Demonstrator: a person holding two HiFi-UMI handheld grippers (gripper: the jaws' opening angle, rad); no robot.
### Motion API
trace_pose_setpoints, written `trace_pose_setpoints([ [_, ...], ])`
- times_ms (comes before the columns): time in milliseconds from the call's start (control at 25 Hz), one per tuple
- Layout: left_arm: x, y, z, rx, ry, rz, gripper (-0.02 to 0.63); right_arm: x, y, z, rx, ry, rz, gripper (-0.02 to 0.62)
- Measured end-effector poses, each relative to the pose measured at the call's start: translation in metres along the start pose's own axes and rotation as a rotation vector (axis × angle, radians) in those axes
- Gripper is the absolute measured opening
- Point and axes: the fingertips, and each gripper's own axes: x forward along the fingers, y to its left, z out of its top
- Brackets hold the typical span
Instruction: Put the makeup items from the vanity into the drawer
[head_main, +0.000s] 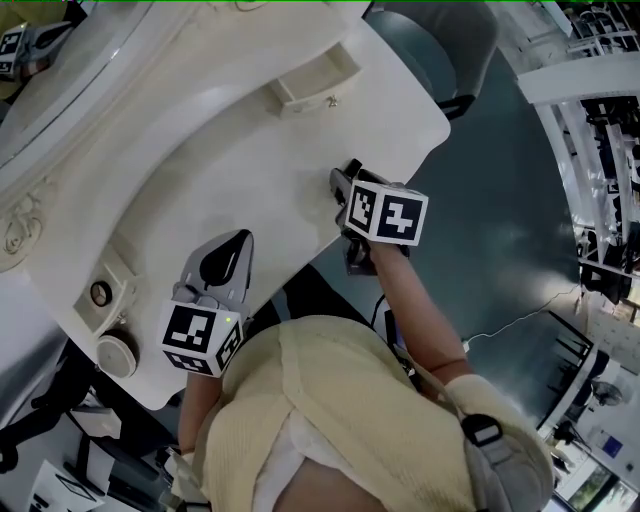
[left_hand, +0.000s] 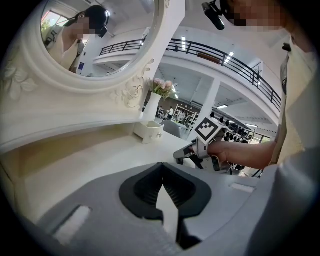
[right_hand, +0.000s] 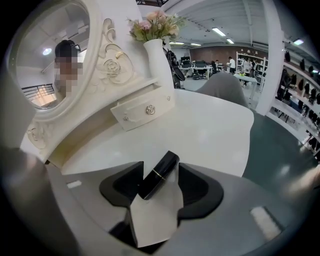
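A black lipstick tube (right_hand: 159, 175) with a thin gold band lies slanted on the white vanity top (right_hand: 210, 130), between the jaws of my right gripper (right_hand: 160, 169). It leans by the left pad, and a gap shows at the right pad, so the jaws are open. In the head view the right gripper (head_main: 343, 182) sits at the vanity's front edge. My left gripper (head_main: 238, 246) hovers over the vanity top further left, its pads (left_hand: 150, 187) meeting at the tips with nothing between them. A small white drawer (head_main: 310, 80) stands pulled out at the back.
An ornate round mirror (right_hand: 45, 65) and a white vase of flowers (right_hand: 156, 50) rise behind the drawer. A second small drawer (head_main: 112, 268) at the left holds a round item (head_main: 100, 293), with a round white jar (head_main: 115, 352) beside it. A grey chair (head_main: 450, 40) stands beyond the vanity.
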Motion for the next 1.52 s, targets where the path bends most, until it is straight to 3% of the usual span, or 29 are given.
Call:
trace_pose_setpoints([
  [200, -0.004, 0.006, -0.001, -0.012, -0.008, 0.004, -0.002, 0.003, 0.000, 0.000, -0.051, 0.001, -0.049, 0.212],
  [320, -0.006, 0.009, 0.000, -0.017, -0.015, 0.011, -0.002, 0.002, -0.006, 0.000, -0.086, -0.002, -0.100, 0.128],
  [400, -0.008, 0.010, 0.000, -0.018, -0.019, 0.015, -0.002, 0.001, -0.007, 0.000, -0.094, -0.003, -0.103, 0.121],
  [680, -0.016, 0.010, 0.001, -0.011, -0.034, 0.039, -0.002, -0.002, -0.001, 0.000, -0.112, -0.009, -0.043, 0.118],
  [1000, -0.033, 0.013, -0.002, -0.024, -0.063, 0.079, -0.002, -0.012, 0.034, 0.004, -0.188, -0.051, 0.102, 0.118],
  [1520, -0.068, 0.025, -0.002, -0.038, -0.124, 0.166, -0.002, -0.031, 0.069, 0.016, -0.300, -0.106, 0.185, 0.109],
])
